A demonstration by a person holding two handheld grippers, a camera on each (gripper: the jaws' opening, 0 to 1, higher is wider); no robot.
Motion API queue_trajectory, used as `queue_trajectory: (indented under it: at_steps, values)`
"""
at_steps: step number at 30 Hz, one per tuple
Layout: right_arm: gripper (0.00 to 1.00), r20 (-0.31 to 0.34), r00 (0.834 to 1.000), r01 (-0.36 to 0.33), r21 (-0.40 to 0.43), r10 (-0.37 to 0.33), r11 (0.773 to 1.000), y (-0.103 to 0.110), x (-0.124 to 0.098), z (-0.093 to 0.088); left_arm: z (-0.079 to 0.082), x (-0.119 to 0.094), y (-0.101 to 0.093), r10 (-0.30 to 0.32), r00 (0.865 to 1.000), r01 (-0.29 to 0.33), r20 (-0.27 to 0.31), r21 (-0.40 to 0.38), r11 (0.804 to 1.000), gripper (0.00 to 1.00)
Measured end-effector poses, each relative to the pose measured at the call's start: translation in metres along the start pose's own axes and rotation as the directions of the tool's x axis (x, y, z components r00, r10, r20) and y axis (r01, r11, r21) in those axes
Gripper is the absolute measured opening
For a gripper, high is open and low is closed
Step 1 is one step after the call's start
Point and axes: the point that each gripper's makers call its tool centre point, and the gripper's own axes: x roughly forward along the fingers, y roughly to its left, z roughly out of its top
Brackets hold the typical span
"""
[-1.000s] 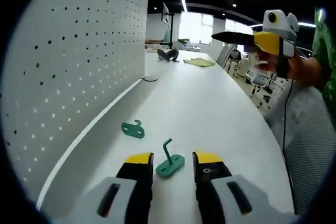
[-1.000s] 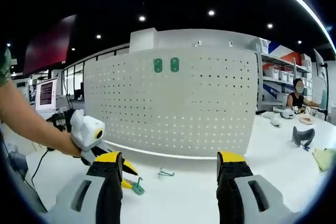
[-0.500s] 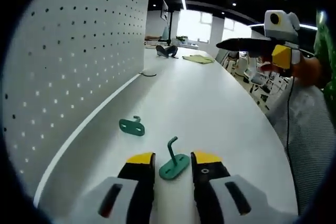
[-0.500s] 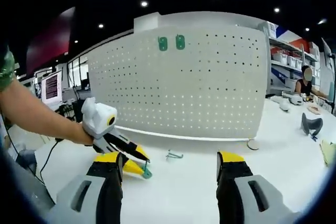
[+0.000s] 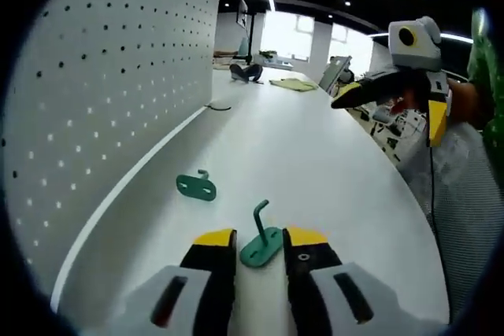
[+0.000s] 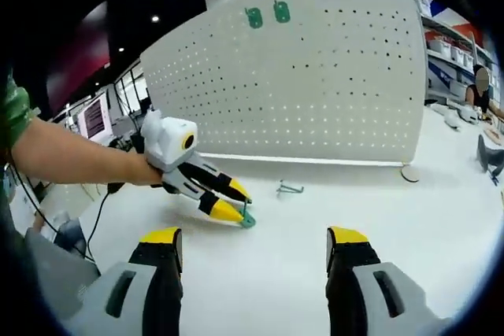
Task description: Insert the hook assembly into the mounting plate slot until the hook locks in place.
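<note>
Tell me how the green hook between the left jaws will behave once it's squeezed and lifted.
The green hook looks moulded and thin, so probably stiff and light. Its flat base lies on the table with the prong upright, so it may twist between the jaws if gripped off-centre.

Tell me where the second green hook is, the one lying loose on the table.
In the left gripper view the loose green hook lies flat on the white table, ahead and left of the hook between the left gripper jaws, near the pegboard foot.

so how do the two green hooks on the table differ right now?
The near hook sits between the left gripper jaws, prong standing up; the far hook lies free closer to the pegboard, its prong low and short in the left gripper view. The near hook's plate points along the jaws; the far one lies crosswise. Both are green with oval plates.
</note>
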Motion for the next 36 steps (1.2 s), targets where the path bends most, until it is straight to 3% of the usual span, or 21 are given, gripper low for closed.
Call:
queue_trajectory:
  at_steps: [6, 36]
  values:
    - [0.76, -0.054, 0.998, -0.040, 0.008, 0.040, 0.999, 0.008, 0.003, -0.012, 0.003, 0.002, -0.001, -0.014, 1.000, 0.014, -0.002, 0.012, 1.000, 0.23]
    - [0.76, -0.041, 0.999, -0.028, 0.012, 0.029, 1.000, 0.009, 0.003, -0.011, -0.002, 0.002, -0.002, -0.017, 0.999, 0.017, -0.035, 0.027, 0.999, 0.06]
